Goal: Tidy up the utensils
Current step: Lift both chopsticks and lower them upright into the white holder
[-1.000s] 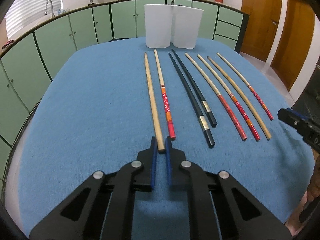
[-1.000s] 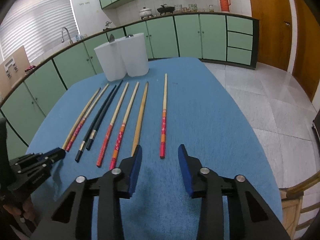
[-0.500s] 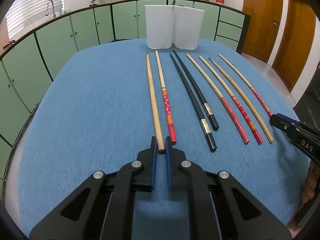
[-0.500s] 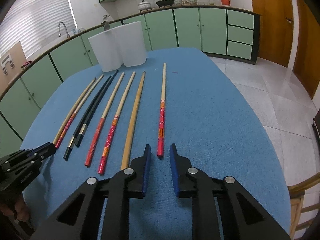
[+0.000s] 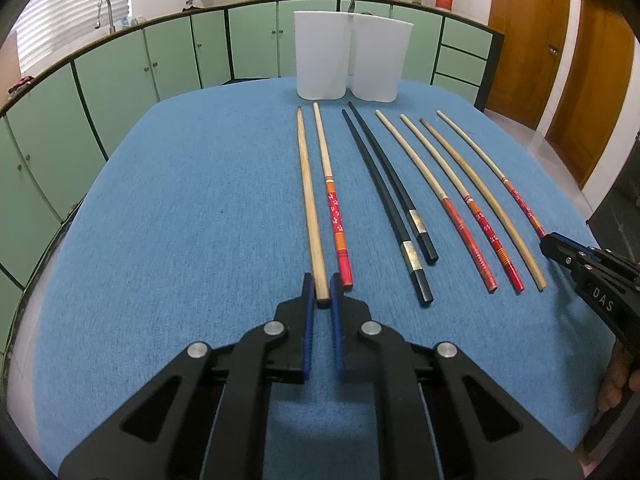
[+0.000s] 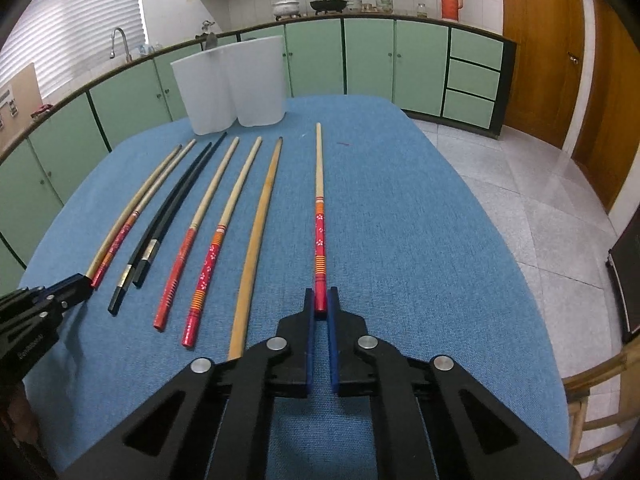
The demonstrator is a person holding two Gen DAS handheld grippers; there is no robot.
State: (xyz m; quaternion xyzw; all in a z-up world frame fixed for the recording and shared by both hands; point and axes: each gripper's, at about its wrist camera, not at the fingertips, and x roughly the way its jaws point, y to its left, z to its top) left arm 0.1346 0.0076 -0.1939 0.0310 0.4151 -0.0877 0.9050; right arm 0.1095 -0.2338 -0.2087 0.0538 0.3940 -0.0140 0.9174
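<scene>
blue table (image 5: 180, 220): eight chopsticks lie in a row pointing toward two white cups (image 5: 348, 60), likely their destination. left gripper (image 5: 319, 294) pinches the plain chopstick (image 5: 308, 200); right gripper (image 6: 319, 306) pinches the outermost red-handled chopstick (image 6: 319, 216), both by near ends for lifting.

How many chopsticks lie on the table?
8, in a row: plain and red-patterned at the left jaws, two black, then red-ended, red-patterned, plain, and red-patterned in the right jaws. None seems hidden.
</scene>
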